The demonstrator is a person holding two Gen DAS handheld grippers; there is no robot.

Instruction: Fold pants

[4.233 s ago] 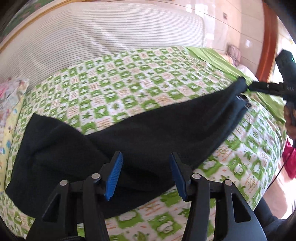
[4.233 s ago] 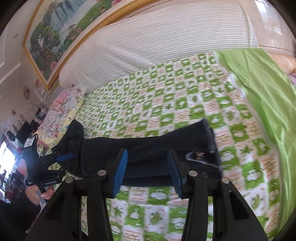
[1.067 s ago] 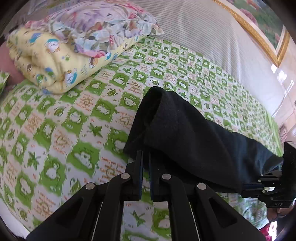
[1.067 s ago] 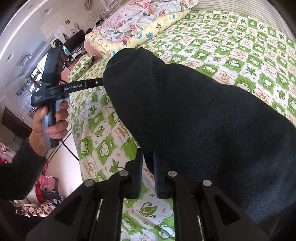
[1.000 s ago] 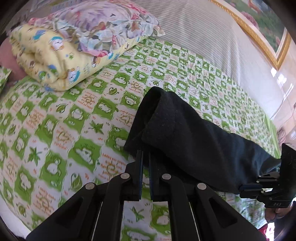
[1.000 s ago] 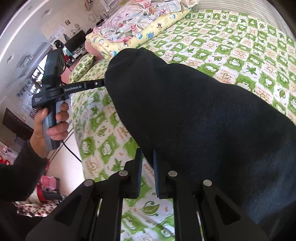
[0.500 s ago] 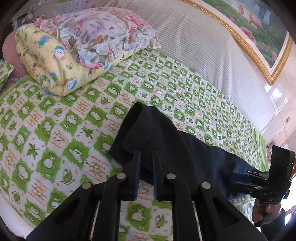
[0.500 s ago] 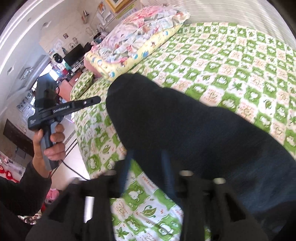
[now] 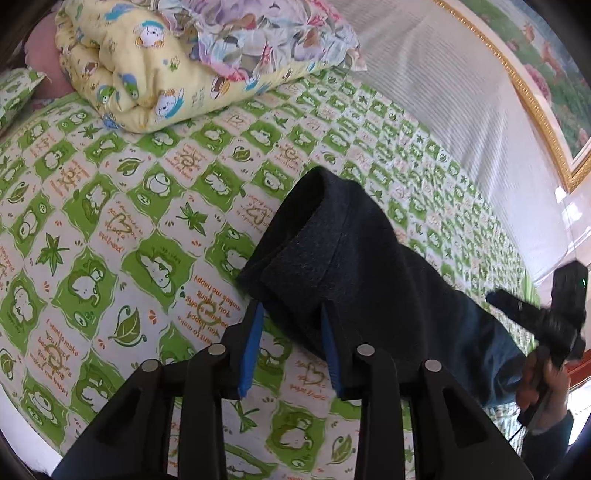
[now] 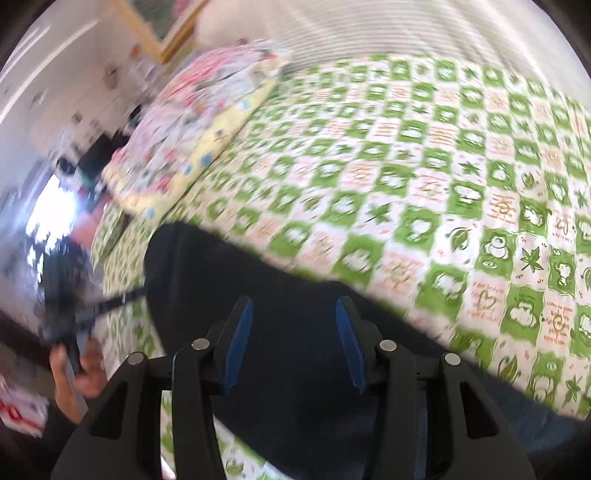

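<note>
Dark navy pants [image 9: 354, 258] lie folded lengthwise on the green-and-white patterned bedsheet [image 9: 110, 229], their hem end toward the pillows. My left gripper [image 9: 290, 321] is open, its blue pads at the near edge of the hem end, holding nothing. In the blurred right wrist view the pants [image 10: 258, 295] run across the lower frame. My right gripper [image 10: 293, 321] is open above the cloth, holding nothing. The right gripper also shows in the left wrist view [image 9: 517, 306], and the left gripper in the right wrist view [image 10: 122, 295].
A folded yellow cartoon quilt [image 9: 140, 74] with a floral pillow [image 9: 266, 33] on top sits at the head of the bed. A striped white headboard cushion [image 9: 443, 96] and a gold-framed painting [image 9: 535, 74] line the far side.
Both grippers were shut on the pants a second ago; both have opened and let the cloth go. The pants now rest on the sheet. The right gripper is moving, blurring its view.
</note>
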